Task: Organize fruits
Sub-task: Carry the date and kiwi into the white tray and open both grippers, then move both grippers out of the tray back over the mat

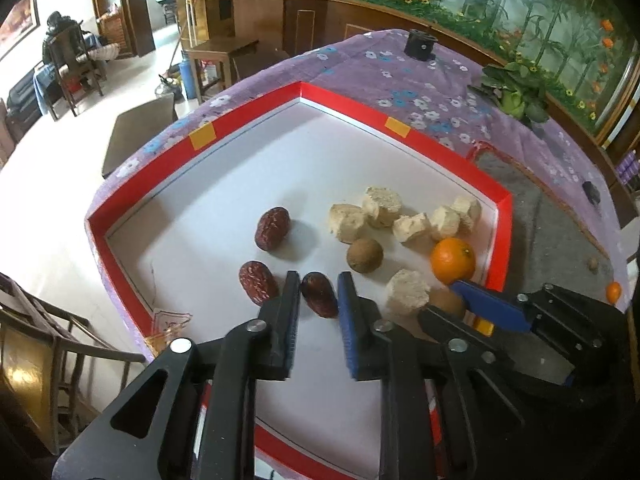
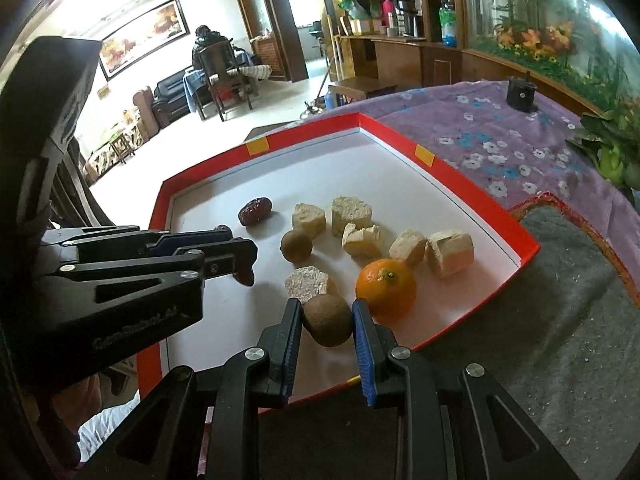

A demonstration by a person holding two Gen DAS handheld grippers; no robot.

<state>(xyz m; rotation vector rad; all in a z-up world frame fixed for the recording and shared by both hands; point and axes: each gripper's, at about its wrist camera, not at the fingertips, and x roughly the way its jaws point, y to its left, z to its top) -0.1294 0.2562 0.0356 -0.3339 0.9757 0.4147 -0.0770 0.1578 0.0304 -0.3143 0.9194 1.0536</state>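
A red-rimmed white tray (image 1: 240, 128) holds the fruit. My left gripper (image 1: 319, 280) has both pads against a dark red date (image 1: 320, 295) low over the tray floor; the right wrist view shows that date (image 2: 245, 277) under its fingertips. My right gripper (image 2: 326, 308) is shut on a round brown fruit (image 2: 328, 320) near the tray's front edge, beside an orange (image 2: 386, 288). Loose in the tray lie two more dates (image 1: 273, 228) (image 1: 258, 282), a second brown fruit (image 1: 364, 255) and several pale crumbly chunks (image 1: 382, 206).
The tray sits on a purple flowered cloth (image 1: 400, 76) next to a grey mat (image 2: 560, 320), where a small orange fruit (image 1: 613, 292) lies. A black object (image 1: 419, 45) and a leafy plant (image 1: 512, 92) stand at the back. A wooden chair (image 1: 60, 344) is left.
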